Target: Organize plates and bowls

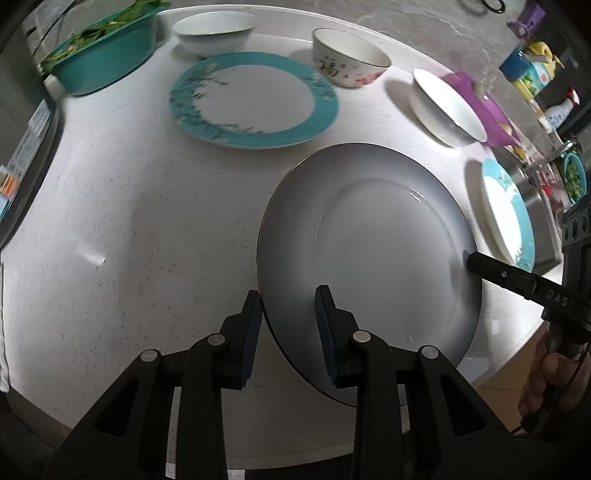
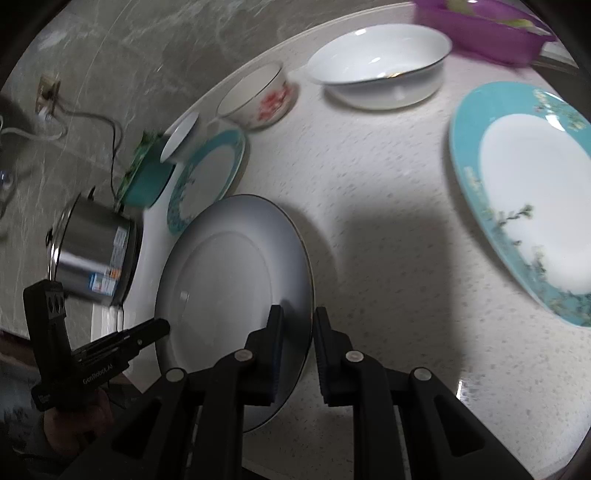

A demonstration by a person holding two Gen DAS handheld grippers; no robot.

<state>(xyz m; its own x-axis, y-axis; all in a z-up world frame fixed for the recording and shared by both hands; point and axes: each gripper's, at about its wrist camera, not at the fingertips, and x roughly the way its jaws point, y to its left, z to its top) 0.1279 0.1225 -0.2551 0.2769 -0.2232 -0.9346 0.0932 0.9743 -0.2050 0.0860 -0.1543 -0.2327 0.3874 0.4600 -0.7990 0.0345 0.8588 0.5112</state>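
- Left wrist view: the left gripper (image 1: 288,306) has its two fingers set either side of the near rim of the grey-white plate (image 1: 369,251), with a visible gap around the rim, so not clenched.
- The plate sits on the speckled white counter (image 1: 129,221), near its front edge; its nearest part is hidden behind the fingers.
- At the plate's right rim the right gripper (image 1: 476,263) comes in, its body cut off by the frame.
- Right wrist view: the right gripper (image 2: 298,317) straddles the plate (image 2: 229,273) rim, jaws parted; whether the pads touch is hard to tell.
- Beyond lie a teal-rimmed plate (image 1: 255,99), a flowered bowl (image 1: 351,57), a white bowl (image 1: 214,31) and a second white bowl (image 1: 448,107) in front of a purple basin (image 1: 484,107).
- Another teal-rimmed plate (image 2: 524,192) runs off the right edge.
- A steel pot (image 2: 96,251) is blurred at left.
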